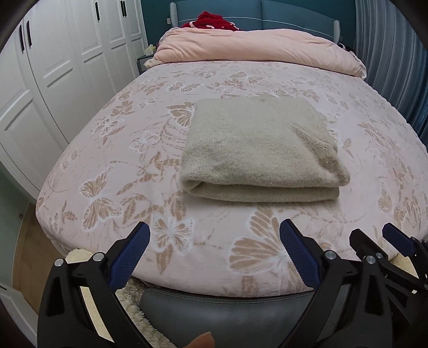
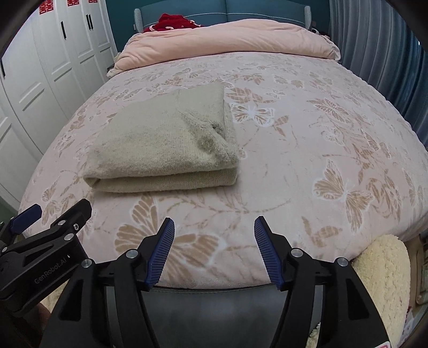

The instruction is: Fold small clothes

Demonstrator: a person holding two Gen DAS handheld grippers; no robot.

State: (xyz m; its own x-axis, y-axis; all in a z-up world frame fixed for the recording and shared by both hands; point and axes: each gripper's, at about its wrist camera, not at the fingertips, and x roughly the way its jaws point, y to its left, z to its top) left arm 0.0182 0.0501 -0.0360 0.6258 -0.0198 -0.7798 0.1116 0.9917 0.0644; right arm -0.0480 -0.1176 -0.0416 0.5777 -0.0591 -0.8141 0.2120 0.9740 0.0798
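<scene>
1. Bed (image 1: 80, 166): pink butterfly cover; duvet (image 1: 254, 48) at head edge.
2. Knit (image 1: 256, 150): beige, folded, mid-bed; fold edge faces foot edge, long axis across bed.
3. Left gripper (image 1: 214, 251) & right gripper (image 2: 214, 249): both at foot edge, fingers apart, empty. Knit lies ahead; left nearer, I judge.
4. Knit's far edge and inner layers hidden.

In front of me stands the bed (image 1: 187, 257), covered with a pale pink plush spread patterned with tan butterflies and leaves. On it, a little left of the middle from my right side, lies a beige knitted garment folded into a thick rectangle (image 1: 256, 150) (image 2: 165, 144), its rounded fold facing me. Well beyond it, across the head of the bed, rests a rolled plain pink quilt (image 1: 256, 50) (image 2: 227, 40), with a bunched red cloth (image 1: 211, 21) behind it.
</scene>
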